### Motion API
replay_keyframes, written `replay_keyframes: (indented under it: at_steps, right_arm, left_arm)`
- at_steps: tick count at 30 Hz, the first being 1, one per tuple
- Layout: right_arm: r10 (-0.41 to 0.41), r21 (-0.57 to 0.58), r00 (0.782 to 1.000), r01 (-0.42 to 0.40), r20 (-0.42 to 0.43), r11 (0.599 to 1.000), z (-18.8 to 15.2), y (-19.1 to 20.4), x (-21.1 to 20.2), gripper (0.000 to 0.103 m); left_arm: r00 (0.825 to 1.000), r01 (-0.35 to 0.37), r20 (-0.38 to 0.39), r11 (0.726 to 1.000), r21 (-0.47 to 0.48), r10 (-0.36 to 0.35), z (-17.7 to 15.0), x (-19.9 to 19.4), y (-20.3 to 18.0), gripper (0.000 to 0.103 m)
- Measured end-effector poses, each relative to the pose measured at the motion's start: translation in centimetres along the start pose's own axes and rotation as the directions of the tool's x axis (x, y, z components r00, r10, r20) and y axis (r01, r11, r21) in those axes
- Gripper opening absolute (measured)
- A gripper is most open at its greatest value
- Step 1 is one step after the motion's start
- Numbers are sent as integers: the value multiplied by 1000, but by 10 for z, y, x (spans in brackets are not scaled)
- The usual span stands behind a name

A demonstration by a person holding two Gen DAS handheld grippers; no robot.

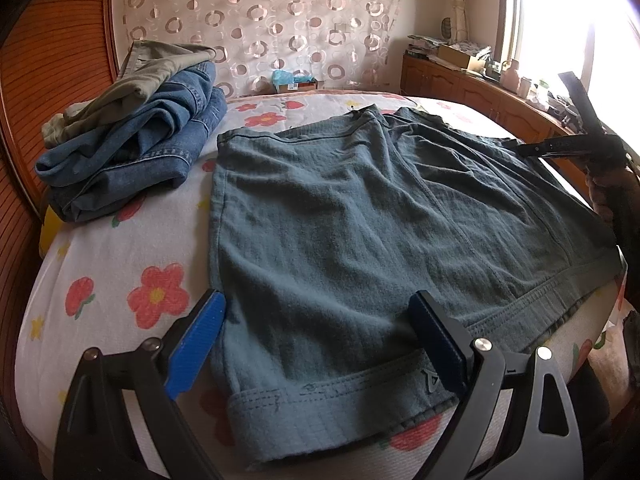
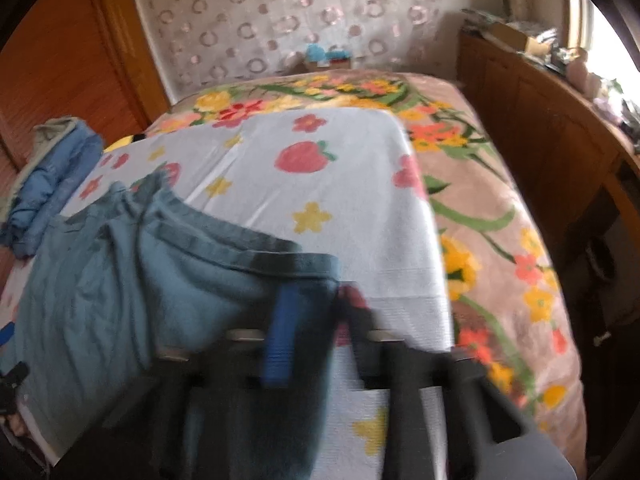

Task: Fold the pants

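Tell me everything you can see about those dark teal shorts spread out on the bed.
The teal shorts look like soft, ribbed knit with stitched hems and a small logo near one hem. They lie wrinkled on the flowered sheet, apart from the pile of jeans. The left gripper stands open astride one leg; the right gripper is shut on a far edge, lifting it.

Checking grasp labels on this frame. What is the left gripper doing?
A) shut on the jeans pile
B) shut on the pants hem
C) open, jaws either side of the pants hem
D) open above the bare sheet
C: the left gripper has its blue pads wide apart with the hem of the pants lying between them, not pinched.
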State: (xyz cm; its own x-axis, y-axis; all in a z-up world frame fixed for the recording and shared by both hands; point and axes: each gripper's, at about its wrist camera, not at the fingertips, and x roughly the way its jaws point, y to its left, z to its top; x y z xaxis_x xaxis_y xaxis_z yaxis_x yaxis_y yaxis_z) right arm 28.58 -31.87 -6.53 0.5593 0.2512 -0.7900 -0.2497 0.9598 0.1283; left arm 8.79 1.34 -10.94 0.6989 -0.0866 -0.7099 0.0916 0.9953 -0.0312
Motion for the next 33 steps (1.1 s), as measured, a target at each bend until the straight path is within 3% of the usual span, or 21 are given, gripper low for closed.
replay_keyframes:
  at_steps: [2, 5, 9, 11, 13, 14, 18, 24, 27, 33]
  right_arm:
    - [11, -7, 1000, -11, 8, 1000, 0, 1, -4, 0]
    - [-123, -9, 991, 123, 55, 992, 2, -2, -14, 0]
    - [-156, 1, 987, 156, 47, 988, 2, -10, -9, 0]
    - [-134, 8, 990, 134, 51, 991, 0, -10, -10, 0]
    - [-147, 4, 987, 147, 66, 989, -1, -7, -15, 16]
    - [-157, 0, 985, 157, 72, 988, -2, -4, -18, 31]
    - [-57, -71, 994, 64, 94, 995, -15, 16, -37, 50]
    - [35, -188, 998, -24, 54, 982, -49, 49, -48, 60]
    - [36, -228, 999, -28, 29, 973, -62, 57, -42, 61]
    - [20, -222, 1000, -18, 11, 975, -62, 54, -31, 64]
  left_arm:
    - [1000, 1, 1, 1000, 1, -1, 0, 0, 0, 93]
    - [1000, -1, 0, 1000, -1, 1, 0, 0, 0, 93]
    - [1000, 0, -1, 1000, 0, 0, 0, 0, 0, 93]
    - [1000, 1, 0, 1000, 1, -1, 0, 0, 0, 93]
    - [1000, 1, -1, 1000, 0, -1, 0, 0, 0, 93]
    - [1000, 1, -2, 1000, 0, -1, 0, 0, 0, 93]
    - [999, 35, -7, 999, -28, -35, -2, -9, 5, 93]
    - [999, 34, 0, 996, -77, -34, -12, -30, 25, 93]
    - [999, 40, -4, 995, -93, -41, -19, -34, 34, 93]
    - [998, 58, -21, 991, -120, -60, -34, -41, 44, 79]
